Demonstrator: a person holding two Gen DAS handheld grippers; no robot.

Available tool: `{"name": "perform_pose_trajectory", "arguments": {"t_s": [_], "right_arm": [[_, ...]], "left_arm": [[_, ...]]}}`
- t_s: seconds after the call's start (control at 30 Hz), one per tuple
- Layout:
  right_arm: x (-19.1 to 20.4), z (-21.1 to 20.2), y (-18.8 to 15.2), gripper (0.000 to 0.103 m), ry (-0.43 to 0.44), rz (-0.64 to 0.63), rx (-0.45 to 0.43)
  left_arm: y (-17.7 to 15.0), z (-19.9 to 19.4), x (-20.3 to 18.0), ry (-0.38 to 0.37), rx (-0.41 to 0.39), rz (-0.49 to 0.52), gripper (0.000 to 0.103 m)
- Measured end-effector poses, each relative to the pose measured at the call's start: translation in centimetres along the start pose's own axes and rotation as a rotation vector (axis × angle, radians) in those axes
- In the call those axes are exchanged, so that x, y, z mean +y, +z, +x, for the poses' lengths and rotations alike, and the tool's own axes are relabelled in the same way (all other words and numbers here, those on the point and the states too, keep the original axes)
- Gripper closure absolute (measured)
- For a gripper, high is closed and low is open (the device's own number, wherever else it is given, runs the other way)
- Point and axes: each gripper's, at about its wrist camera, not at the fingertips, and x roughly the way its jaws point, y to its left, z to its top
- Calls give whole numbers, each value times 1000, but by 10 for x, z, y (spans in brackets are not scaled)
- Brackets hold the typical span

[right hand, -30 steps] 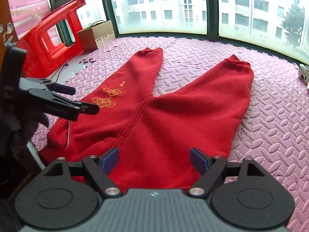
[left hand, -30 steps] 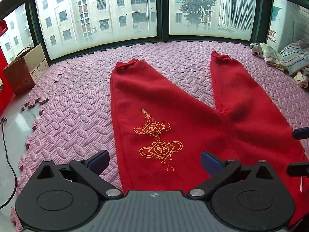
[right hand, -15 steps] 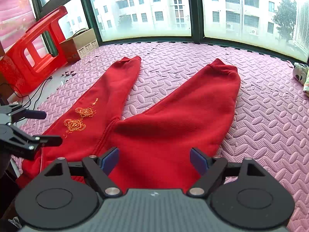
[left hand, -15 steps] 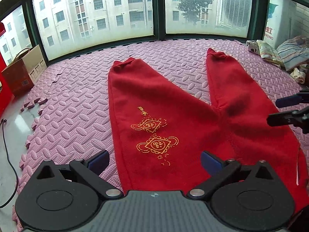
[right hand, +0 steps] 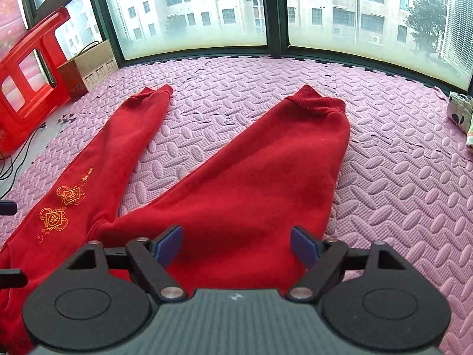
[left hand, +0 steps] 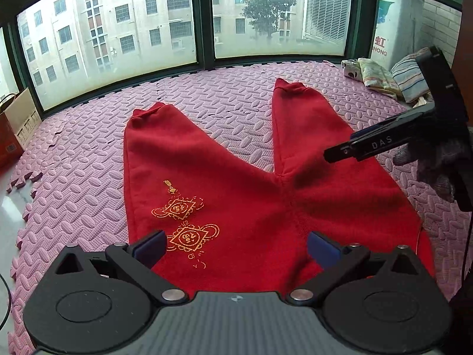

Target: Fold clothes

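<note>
Left wrist view looks down on one pair of red trousers [left hand: 236, 195] spread flat on the pink foam floor mat [left hand: 74, 183], waist end nearest the camera and its two legs fanned apart in a V toward the windows. The left gripper [left hand: 235, 247] hovers over the waist area with its two blue-padded fingers [left hand: 149, 245] spread wide apart and nothing between them; two gold embroidered knot motifs [left hand: 184, 222] lie on the left leg just ahead of the left finger. Only this view shows the right gripper [left hand: 340, 153] from the side, a black bar marked DAS held by a hand in a grey knit glove [left hand: 437, 159] above the right leg, and a small pile of folded cloths [left hand: 393, 77] at the far right edge of the mat. Right wrist view shows the same trousers from the other side, with the right leg [right hand: 266, 177] filling the middle and its ribbed cuff [right hand: 316, 100] plain to see. The right gripper's two fingers [right hand: 303, 245] also stand wide apart, empty, over the upper part of that leg. Only this view shows one red plastic stool [right hand: 29, 74] and the front of one cardboard box [right hand: 88, 71] by the windows at the left, and dark cables [right hand: 17, 153] on the bare floor beside the mat.
</note>
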Motion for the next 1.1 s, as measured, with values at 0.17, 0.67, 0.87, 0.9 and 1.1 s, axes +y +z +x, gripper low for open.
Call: {"name": "perform_pose_trajectory", "arguments": {"t_s": [0.17,0.67,0.87,0.9,1.1], "right_arm": [[-17,19,17,21,3,14,-3],[-42,62,67,21,-14,-7,-22],[-36,70,75,21,-56,-90,-2],[-36,74,76,21,-68,-98,4],[-35,99,95,20,-99,-82,-9]], "left_arm": [[1,7,0,-11,25,2,0],[0,23,4,-33,79,-22,0],[0,27,8,-37,87,-33,0],[0,28,8,-37,88,-33,0],[-4,33,14,-35,109,-52,0]]}}
